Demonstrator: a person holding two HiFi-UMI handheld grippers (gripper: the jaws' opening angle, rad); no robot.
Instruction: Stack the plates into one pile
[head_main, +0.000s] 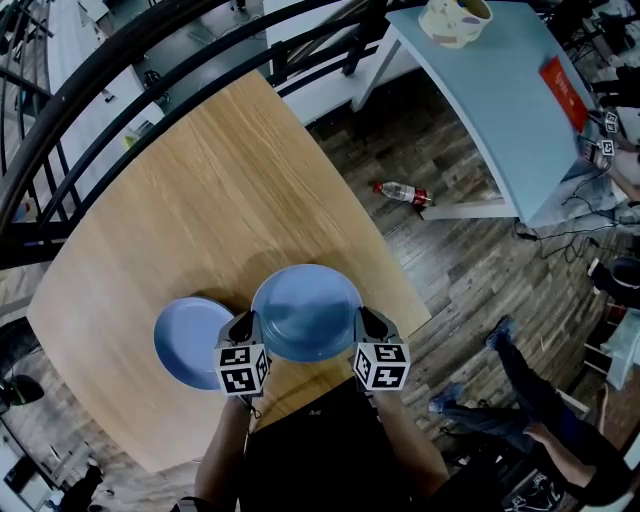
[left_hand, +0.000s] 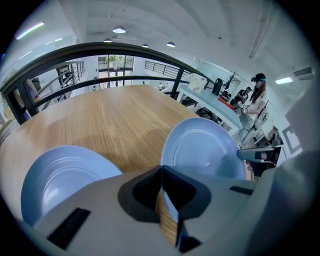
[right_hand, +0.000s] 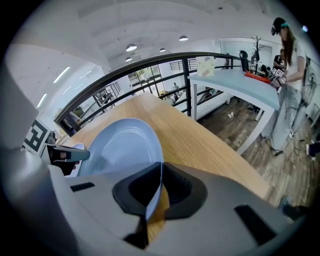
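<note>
Not stacked yet, the 2 plates are side by side. The left hand-held gripper (head_main: 243, 325) and right hand-held gripper (head_main: 368, 322) are each pinched tight on opposite rims of 1 blue plate (head_main: 305, 312), near the tabletop's (head_main: 220, 190) front edge. The other plate (head_main: 190, 342) lies flat just to its left. My guess at what's left: carry it over and set it down.

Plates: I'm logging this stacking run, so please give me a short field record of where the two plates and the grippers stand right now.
held plate: blue plate, gripped at two opposite points on its rim
left gripper: shut on the held plate's left rim
right gripper: shut on its right rim
second plate: blue, lying flat on the wooden table, to the left of the held plate
pile: not yet made
lift: unclear whether the held plate is off the table
</note>
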